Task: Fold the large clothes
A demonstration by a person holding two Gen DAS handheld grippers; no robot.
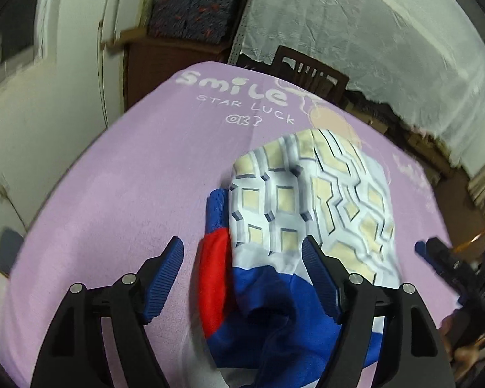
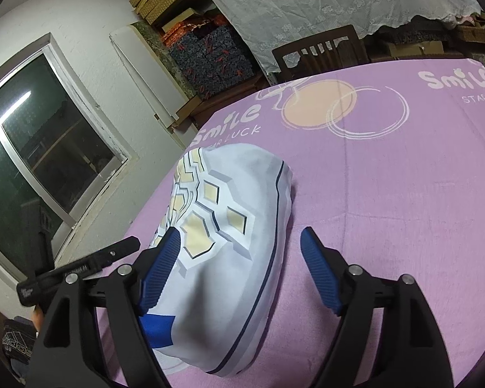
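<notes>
Item 1: folded garment (image 1: pixel 310 200), white fabric printed with cream diamonds outlined in grey and navy, with solid blue and red panels at the near end. It lies in a compact bundle on the counter (image 1: pixel 113 194), which is covered by a lilac cloth printed "Smile STAR LUCK OK?" in white, with a peach disc and white rings. In the right wrist view the same garment (image 2: pixel 229 242) shows a navy piping line along its right edge and a blue patch at its near corner.

Item 2: left hand-held gripper (image 1: pixel 242 252), black frame, blue ribbed pads, jaws standing wide. The red and blue end of the garment lies between and below the jaws; the right pad overlaps the white fabric in the picture, but whether it touches cannot be told. Nothing is clamped.

Item 3: right hand-held gripper (image 2: pixel 241 242), same build, jaws wide. Its left pad sits over the near left edge of the garment, its right pad over bare lilac cloth, apart from the fabric. No grip is visible.

Item 4: wooden chair (image 2: pixel 320 48) at the far edge of the counter.

Item 5: lace sheet (image 2: pixel 307 3) draped over stacked boxes behind it.

Item 6: window (image 2: pixel 42 148), dark, in the white wall at left.
</notes>
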